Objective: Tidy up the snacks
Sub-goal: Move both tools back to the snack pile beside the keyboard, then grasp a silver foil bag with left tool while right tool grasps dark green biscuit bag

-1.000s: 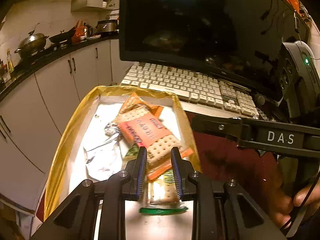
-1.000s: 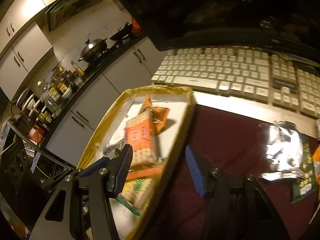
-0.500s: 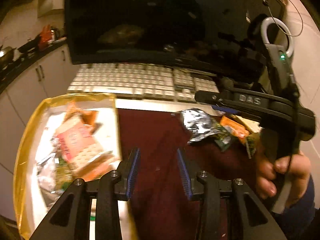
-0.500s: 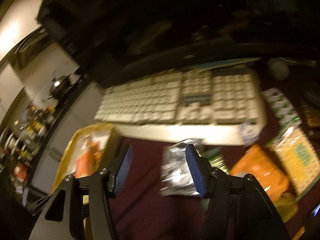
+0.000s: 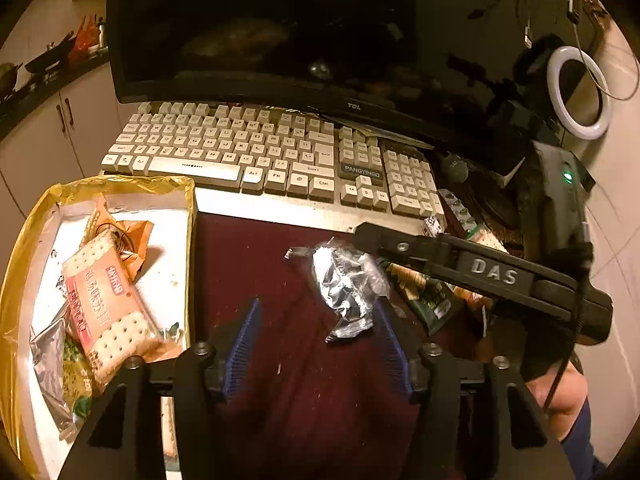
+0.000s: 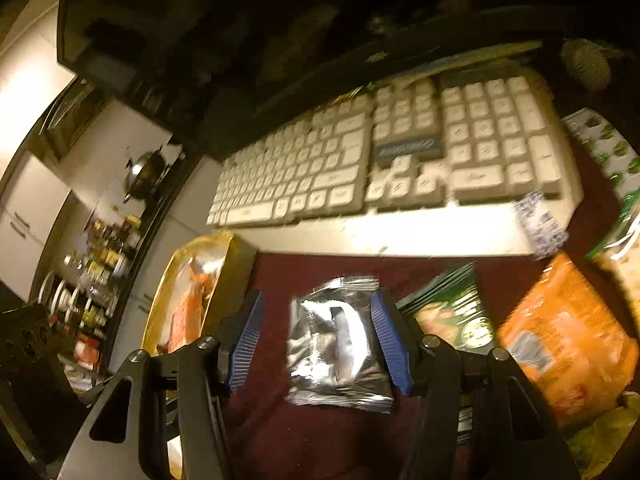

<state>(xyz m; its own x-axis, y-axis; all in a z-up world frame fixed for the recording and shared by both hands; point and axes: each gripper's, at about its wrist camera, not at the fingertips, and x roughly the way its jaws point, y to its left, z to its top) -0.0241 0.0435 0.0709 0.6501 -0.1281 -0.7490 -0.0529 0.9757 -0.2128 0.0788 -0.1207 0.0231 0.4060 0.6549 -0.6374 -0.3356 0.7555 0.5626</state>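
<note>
My left gripper [image 5: 316, 344], jaws just widened and empty, and right gripper [image 6: 316, 340], agape, both frame the silver packet [image 6: 338, 354] on bare maroon mat [image 5: 256, 264] beside the tray [image 5: 191, 240].

The left gripper [image 5: 316, 344] has just been opening its jaws, empty above the maroon tabletop [image 5: 256, 256]; a silver packet [image 5: 344, 284] lies ahead, a snack tray [image 5: 188, 216] alongside.
</note>
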